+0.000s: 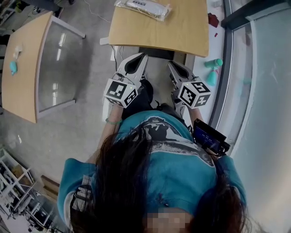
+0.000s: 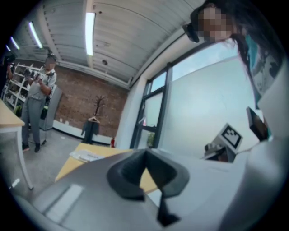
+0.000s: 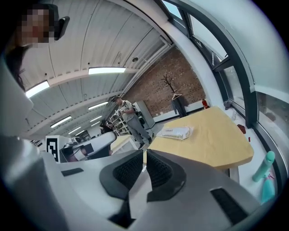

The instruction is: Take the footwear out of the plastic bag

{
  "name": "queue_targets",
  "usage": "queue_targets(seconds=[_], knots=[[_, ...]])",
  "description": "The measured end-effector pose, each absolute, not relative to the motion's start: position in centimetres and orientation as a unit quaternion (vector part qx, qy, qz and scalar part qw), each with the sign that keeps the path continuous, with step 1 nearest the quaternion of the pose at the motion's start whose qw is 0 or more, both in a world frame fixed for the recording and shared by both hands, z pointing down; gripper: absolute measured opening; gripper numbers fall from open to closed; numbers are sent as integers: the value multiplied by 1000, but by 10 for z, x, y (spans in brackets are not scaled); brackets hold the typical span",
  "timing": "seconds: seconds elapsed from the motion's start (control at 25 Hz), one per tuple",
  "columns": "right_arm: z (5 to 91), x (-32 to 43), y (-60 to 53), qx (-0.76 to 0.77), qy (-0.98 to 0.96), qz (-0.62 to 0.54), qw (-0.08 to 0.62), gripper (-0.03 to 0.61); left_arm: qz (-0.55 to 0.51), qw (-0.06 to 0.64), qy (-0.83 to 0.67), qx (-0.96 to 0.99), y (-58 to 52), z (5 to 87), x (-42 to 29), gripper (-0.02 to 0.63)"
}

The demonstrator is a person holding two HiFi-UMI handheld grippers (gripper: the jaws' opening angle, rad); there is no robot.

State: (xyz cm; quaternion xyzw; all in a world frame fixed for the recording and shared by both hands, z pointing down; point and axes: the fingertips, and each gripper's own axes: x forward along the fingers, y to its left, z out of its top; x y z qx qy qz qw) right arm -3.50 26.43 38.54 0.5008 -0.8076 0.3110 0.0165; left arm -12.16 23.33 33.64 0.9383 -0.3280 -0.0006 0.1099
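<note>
A clear plastic bag with pale footwear inside (image 1: pixel 143 8) lies at the far side of a wooden table (image 1: pixel 182 34). It shows small in the left gripper view as the bag (image 2: pixel 88 155) and in the right gripper view as the bag (image 3: pixel 176 132). My left gripper (image 1: pixel 142 56) and right gripper (image 1: pixel 172 63) are held near the person's body, short of the table's near edge, both shut and empty. Jaws meet at the left gripper (image 2: pixel 145 163) and at the right gripper (image 3: pixel 145 159).
A second wooden table with a glass panel (image 1: pixel 27 68) stands at the left. A teal bottle (image 1: pixel 212 63) lies on the floor by the window wall at the right. A person (image 2: pixel 38 101) stands far off by shelves. Grey floor lies between the tables.
</note>
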Motion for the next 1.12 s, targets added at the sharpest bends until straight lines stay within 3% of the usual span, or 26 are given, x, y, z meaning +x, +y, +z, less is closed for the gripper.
queue_targets(seconds=[0.44,1.12], knots=[[409,-24,140,536,-781,318,13,31,7,124,-291,949,106,365,-123,3],[453,41,49,532,-760,369,53,32,55,177,-296,937,29,418,-77,3]])
